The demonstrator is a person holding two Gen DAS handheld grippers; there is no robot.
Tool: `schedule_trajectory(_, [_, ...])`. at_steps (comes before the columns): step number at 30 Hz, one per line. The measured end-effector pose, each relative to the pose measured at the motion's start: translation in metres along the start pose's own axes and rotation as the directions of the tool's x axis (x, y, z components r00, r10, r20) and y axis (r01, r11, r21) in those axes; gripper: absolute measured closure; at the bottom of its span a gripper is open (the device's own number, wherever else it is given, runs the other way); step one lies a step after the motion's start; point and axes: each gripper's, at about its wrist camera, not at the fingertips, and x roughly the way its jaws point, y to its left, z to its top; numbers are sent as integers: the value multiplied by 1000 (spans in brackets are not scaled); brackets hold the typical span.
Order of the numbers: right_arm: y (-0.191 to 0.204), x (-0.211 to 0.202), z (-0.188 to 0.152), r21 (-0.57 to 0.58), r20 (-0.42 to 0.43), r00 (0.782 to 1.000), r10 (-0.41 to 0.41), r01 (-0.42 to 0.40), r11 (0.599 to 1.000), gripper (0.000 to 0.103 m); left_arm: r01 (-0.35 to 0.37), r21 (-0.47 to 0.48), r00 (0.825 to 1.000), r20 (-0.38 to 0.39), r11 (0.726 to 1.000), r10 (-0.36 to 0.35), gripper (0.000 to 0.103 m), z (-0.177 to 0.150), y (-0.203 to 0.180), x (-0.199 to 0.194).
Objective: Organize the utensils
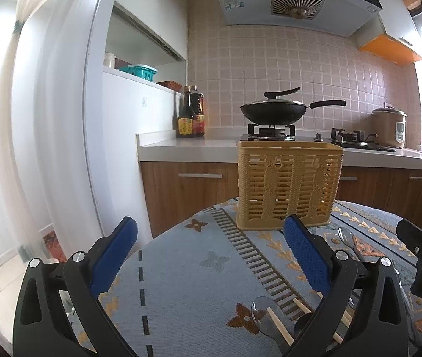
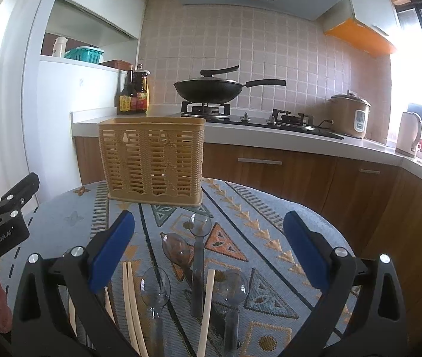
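A tan slotted utensil basket [image 1: 289, 186] [image 2: 153, 160] stands upright at the far side of a round table with a blue patterned cloth [image 1: 199, 273] [image 2: 270, 238]. Several clear plastic spoons [image 2: 200, 238] and wooden chopsticks [image 2: 206, 306] lie on the cloth in front of it; some also show in the left wrist view [image 1: 263, 312]. My left gripper [image 1: 208, 255] is open and empty, left of the utensils. My right gripper [image 2: 209, 247] is open and empty, hovering over the spoons and chopsticks.
Behind the table runs a kitchen counter [image 2: 300, 136] with a black wok [image 2: 211, 89] on the stove, two sauce bottles [image 2: 133, 92], a rice cooker [image 2: 350, 113] and a kettle [image 2: 410, 134]. Wooden cabinets [image 1: 187, 190] stand below.
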Motion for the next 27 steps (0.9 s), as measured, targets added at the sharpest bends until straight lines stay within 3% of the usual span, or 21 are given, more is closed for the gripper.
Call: schedule_trajectory(27, [-1, 0, -1, 8, 2, 1000, 7, -7, 1000, 7, 6, 6, 1000, -9, 1000, -6, 7, 1, -4, 2])
